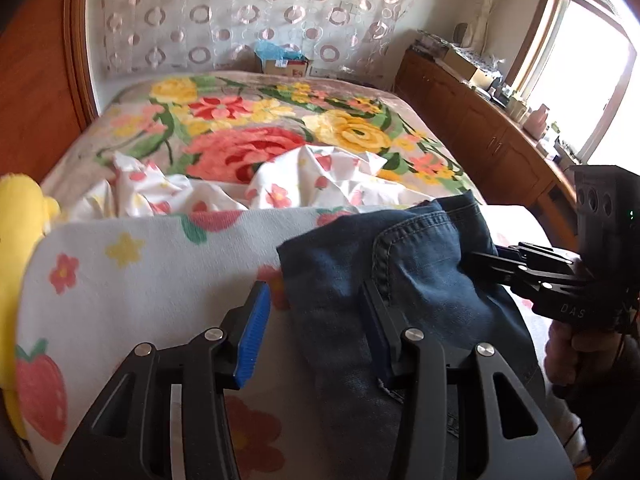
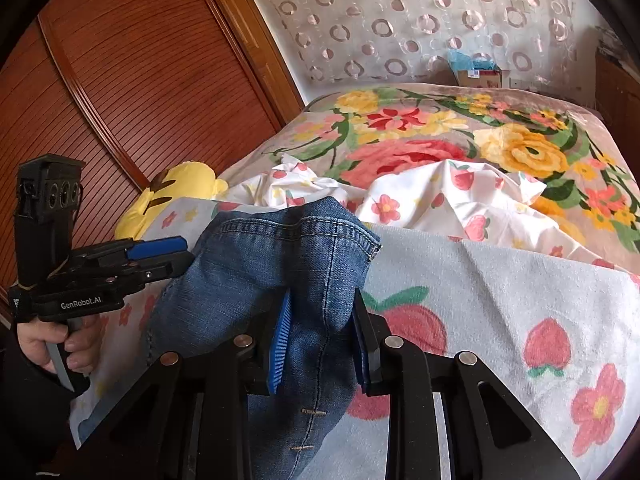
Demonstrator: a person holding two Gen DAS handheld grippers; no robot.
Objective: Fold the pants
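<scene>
Denim pants (image 2: 280,280) bunched at near edge of strawberry-print blanket (image 2: 500,300). Right gripper (image 2: 320,336): 2 pads pinching denim fold. Left gripper (image 1: 320,320): jaws apart, empty, straddling cloth edge. Advice: close left on edge, lift both level, spread flat.

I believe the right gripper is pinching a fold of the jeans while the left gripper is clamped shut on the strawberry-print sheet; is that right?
Not quite. The left gripper is not clamped on the strawberry-print sheet: the left wrist view shows its jaws apart over the edge of the jeans. The right gripper does pinch a fold of the jeans.
</scene>
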